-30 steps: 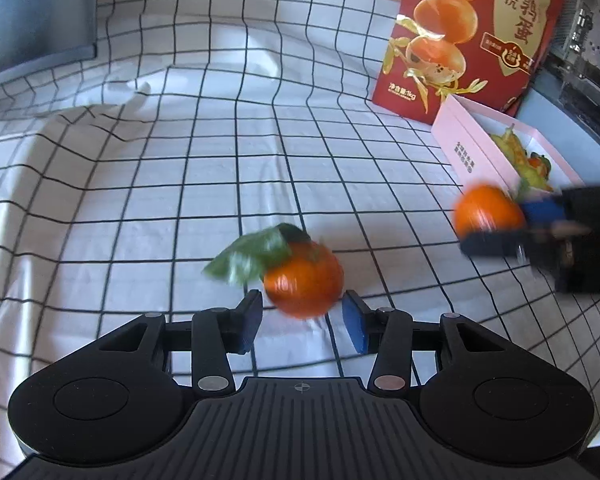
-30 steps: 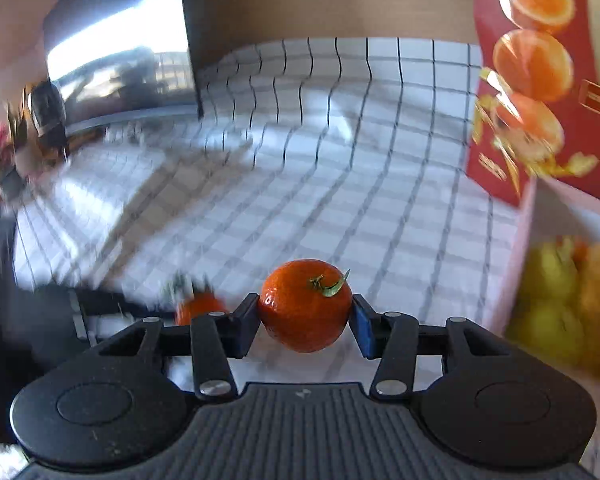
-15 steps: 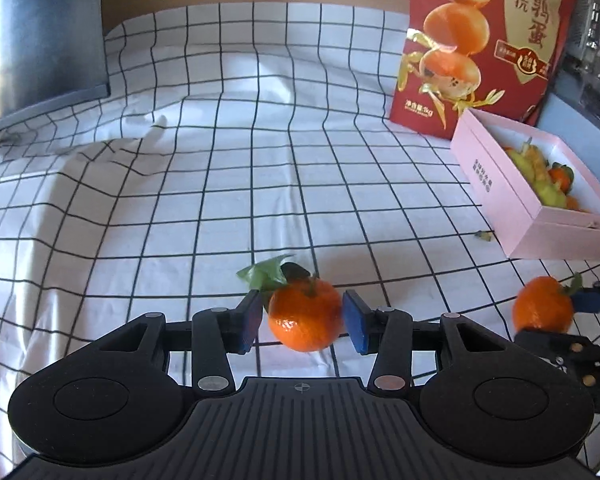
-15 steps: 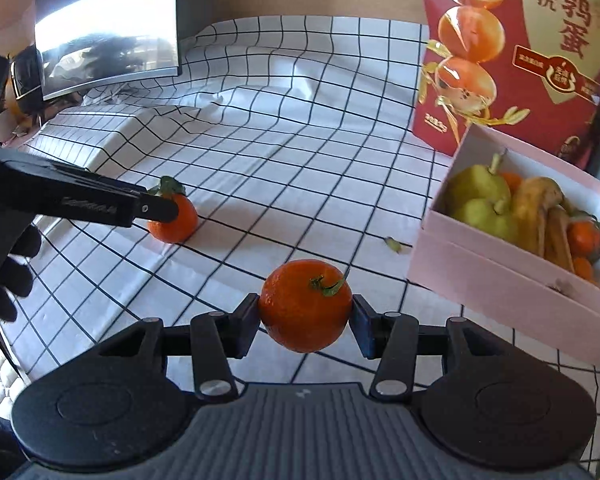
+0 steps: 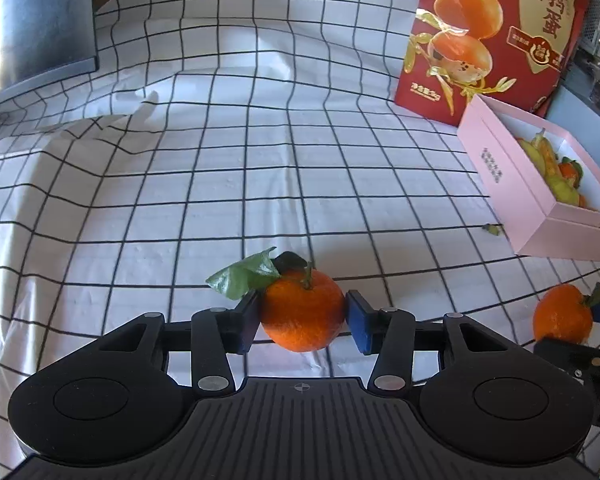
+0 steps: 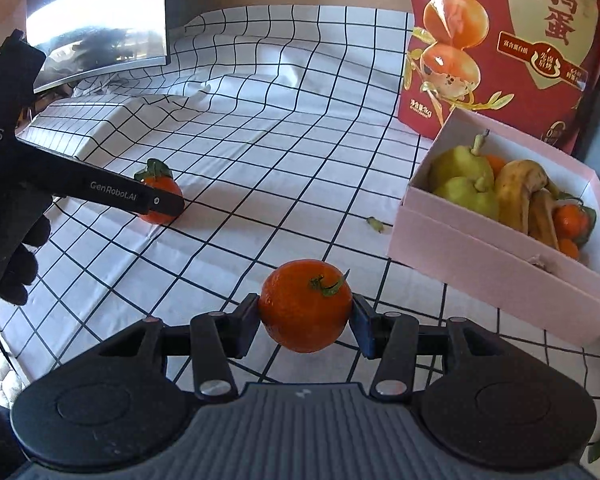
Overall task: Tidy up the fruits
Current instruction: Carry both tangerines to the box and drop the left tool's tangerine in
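Observation:
My left gripper (image 5: 302, 322) is shut on a leafy tangerine (image 5: 302, 314), low over the checked cloth (image 5: 240, 160). My right gripper (image 6: 305, 322) is shut on a second tangerine (image 6: 305, 310), held above the cloth short of the pink box. The pink box (image 6: 500, 264) at the right holds pears (image 6: 462, 180), bananas (image 6: 520, 194) and small tangerines (image 6: 572, 220). In the left wrist view the box (image 5: 512, 184) lies at the far right, and the right gripper's tangerine (image 5: 562, 318) shows at the lower right. The left gripper (image 6: 162, 200) and its tangerine (image 6: 160, 196) show at the left in the right wrist view.
A tall red snack bag (image 6: 508, 40) stands behind the box; it also shows in the left wrist view (image 5: 488, 28). A monitor (image 6: 96, 20) stands at the back left. A small green scrap (image 6: 374, 224) lies on the cloth by the box. The cloth is wrinkled at the back left.
My left gripper has closed on the leafy tangerine that was loose between its fingers. My right gripper has swung round with its tangerine, and the pink box has come into its view.

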Demonstrator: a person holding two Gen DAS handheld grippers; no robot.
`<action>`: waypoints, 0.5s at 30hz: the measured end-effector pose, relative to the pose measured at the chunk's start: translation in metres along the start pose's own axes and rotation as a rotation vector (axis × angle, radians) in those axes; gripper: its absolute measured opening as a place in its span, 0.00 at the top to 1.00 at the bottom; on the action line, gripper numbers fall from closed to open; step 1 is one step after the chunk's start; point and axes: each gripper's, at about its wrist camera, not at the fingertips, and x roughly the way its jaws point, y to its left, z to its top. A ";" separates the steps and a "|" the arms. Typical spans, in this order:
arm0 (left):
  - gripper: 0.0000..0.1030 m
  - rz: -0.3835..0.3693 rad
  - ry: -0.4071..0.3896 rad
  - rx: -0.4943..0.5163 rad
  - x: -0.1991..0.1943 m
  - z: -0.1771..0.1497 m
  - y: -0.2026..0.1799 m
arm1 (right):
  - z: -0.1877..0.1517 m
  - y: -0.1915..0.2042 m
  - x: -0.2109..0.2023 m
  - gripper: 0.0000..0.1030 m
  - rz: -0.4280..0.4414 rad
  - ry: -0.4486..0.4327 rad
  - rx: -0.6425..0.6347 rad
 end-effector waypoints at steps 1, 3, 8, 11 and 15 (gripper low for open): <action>0.50 -0.010 0.002 -0.002 -0.001 0.000 -0.001 | 0.000 -0.001 -0.001 0.53 -0.001 -0.002 0.001; 0.50 -0.034 -0.008 -0.008 -0.006 0.003 -0.003 | 0.000 -0.003 -0.004 0.53 -0.008 -0.008 0.000; 0.51 -0.151 -0.163 0.002 -0.046 0.043 -0.019 | 0.008 -0.023 -0.030 0.53 -0.031 -0.072 0.032; 0.51 -0.232 -0.326 0.040 -0.081 0.085 -0.038 | 0.017 -0.040 -0.053 0.53 -0.100 -0.142 0.045; 0.50 -0.344 -0.459 0.116 -0.102 0.143 -0.077 | 0.021 -0.056 -0.076 0.53 -0.183 -0.208 0.078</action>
